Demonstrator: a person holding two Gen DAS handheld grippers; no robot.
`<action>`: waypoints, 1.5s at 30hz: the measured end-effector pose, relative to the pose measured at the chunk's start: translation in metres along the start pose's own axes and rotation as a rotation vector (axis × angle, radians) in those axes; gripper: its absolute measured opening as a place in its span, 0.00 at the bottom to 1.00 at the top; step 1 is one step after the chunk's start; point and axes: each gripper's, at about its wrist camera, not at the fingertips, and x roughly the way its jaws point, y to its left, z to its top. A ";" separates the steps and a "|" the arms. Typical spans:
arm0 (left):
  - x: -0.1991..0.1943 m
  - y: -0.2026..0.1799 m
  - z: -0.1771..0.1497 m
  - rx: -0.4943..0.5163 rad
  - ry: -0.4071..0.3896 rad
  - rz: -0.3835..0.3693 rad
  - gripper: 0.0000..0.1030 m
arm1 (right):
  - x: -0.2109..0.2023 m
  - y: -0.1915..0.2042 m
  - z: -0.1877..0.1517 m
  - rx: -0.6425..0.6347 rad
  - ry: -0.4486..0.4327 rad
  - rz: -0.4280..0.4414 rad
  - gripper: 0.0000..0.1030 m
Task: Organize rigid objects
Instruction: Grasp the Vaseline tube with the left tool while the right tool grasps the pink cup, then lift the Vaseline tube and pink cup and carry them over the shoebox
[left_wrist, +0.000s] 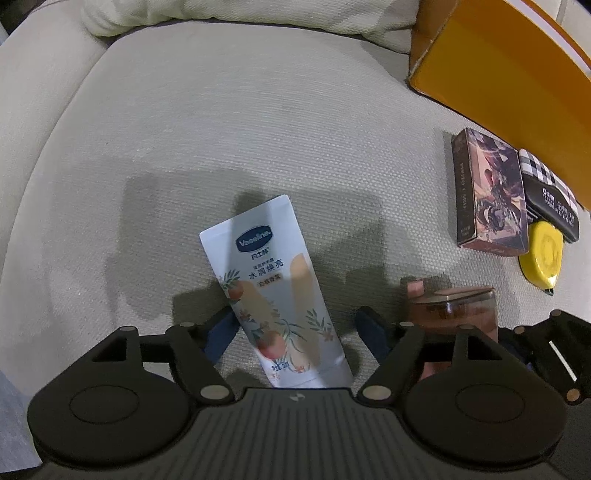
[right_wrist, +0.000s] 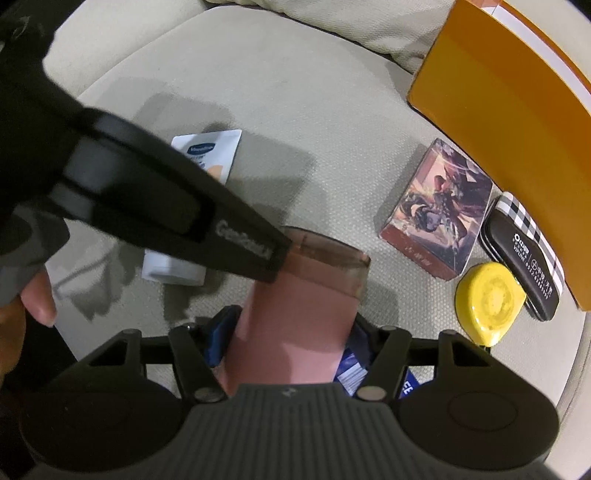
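A pink bottle (right_wrist: 295, 314) is pinched between the fingers of the right gripper (right_wrist: 291, 332). The fingers of the left gripper (left_wrist: 295, 328) are spread around a white Vaseline tube (left_wrist: 277, 291) lying on the beige sofa cushion (left_wrist: 221, 129). Farther right, a picture box (right_wrist: 439, 210), a yellow tape measure (right_wrist: 487, 299) and a black case (right_wrist: 524, 254) are lined beside an orange box (right_wrist: 509, 92).
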 end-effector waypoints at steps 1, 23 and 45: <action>0.000 -0.001 0.000 0.004 -0.002 0.003 0.86 | 0.000 0.000 0.000 0.002 0.000 0.002 0.63; -0.016 0.017 0.014 -0.082 -0.037 -0.046 0.52 | -0.020 -0.038 -0.004 0.034 -0.001 0.038 0.59; -0.057 0.051 -0.012 -0.089 -0.188 -0.162 0.51 | -0.070 -0.068 0.008 0.082 -0.057 0.095 0.59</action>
